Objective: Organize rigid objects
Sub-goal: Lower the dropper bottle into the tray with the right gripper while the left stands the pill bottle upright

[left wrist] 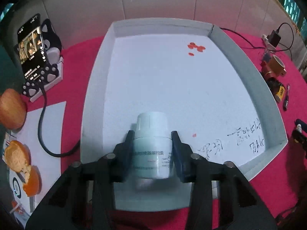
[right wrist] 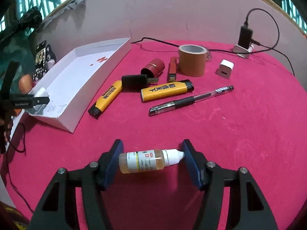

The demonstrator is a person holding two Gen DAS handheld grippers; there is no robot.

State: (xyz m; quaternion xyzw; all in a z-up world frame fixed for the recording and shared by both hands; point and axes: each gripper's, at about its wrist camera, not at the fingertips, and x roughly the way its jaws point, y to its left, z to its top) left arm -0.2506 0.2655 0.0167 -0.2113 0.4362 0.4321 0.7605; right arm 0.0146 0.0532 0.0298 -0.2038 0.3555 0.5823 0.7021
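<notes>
And here's the dropper bottle (right wrist: 151, 161), lying on its side on the red bench (right wrist: 230, 143), long axis running straight across from one pad to the other, base toward the left pad, white nozzle tip pointing at the right one. The right gripper (right wrist: 151, 162) has it bracketed end to end: the base looks to be against the left pad and the tip is at or just shy of the right pad, so I'd call it an endwise pinch, though contact at the tip is hard to confirm. That axis is the whole story here, because a squeeze along the length catches only a narrow tip, and the bottle could pivot out. Over to the left: the white box (right wrist: 80, 88) sits well off to the far left of this bottle, and that's where it presumably has to travel. The left gripper (left wrist: 152, 153) is already there, closed on the white pill bottle (left wrist: 153, 145), pads flat on both sides of its body, cap pointing away, low over the near end of the box floor. Between bottle and box lie two yellow lighters (right wrist: 107, 99) (right wrist: 167, 91) and a pen (right wrist: 191, 100), so the right hand, clearly the nearer one, wants to carry up and left over them.
</notes>
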